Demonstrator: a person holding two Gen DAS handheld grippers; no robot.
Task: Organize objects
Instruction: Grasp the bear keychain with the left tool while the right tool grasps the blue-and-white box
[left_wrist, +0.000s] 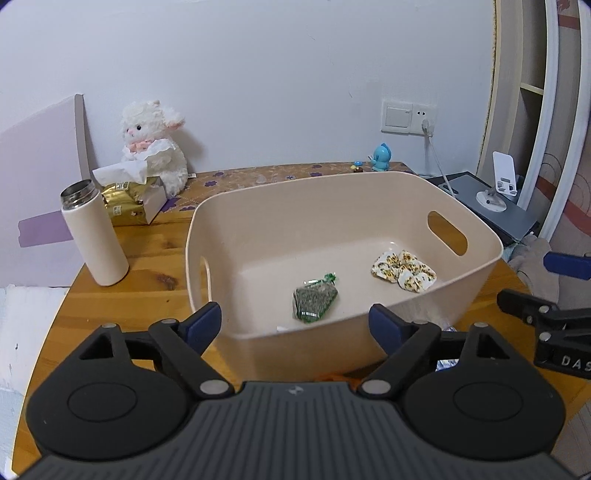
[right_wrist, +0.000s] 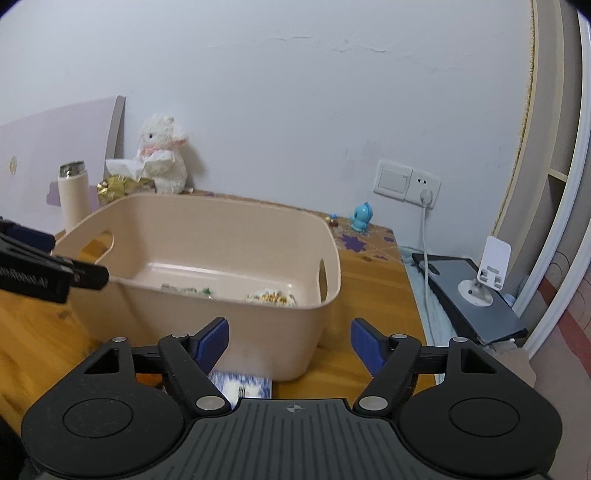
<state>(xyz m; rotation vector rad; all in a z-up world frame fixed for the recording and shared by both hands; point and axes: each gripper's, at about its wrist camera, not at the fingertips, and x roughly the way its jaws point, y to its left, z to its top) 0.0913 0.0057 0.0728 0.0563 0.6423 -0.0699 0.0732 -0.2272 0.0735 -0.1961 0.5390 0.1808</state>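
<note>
A beige plastic bin (left_wrist: 258, 229) (right_wrist: 207, 229) with handle slots stands on the wooden table. Inside it lie a green snack packet (left_wrist: 314, 301) (right_wrist: 184, 288) and a white packet with yellow flowers (left_wrist: 404, 271) (right_wrist: 271, 296). My left gripper (left_wrist: 295, 326) hovers open just before the bin's near rim, nothing between its blue fingers. My right gripper (right_wrist: 290, 347) is open too, low in front of the bin's near wall; its side shows at the edge of the left wrist view (left_wrist: 546, 325). A blue-and-white packet (right_wrist: 242, 384) lies on the table under the right gripper.
A white thermos (left_wrist: 94, 236) stands left of the bin, with a gold tissue box (left_wrist: 127, 205) and a white plush lamb (left_wrist: 155, 147) behind. A blue figurine (left_wrist: 380, 158) sits at the table's back. Right of the table lie a dark flat device (right_wrist: 476, 295) and a phone stand (right_wrist: 487, 273).
</note>
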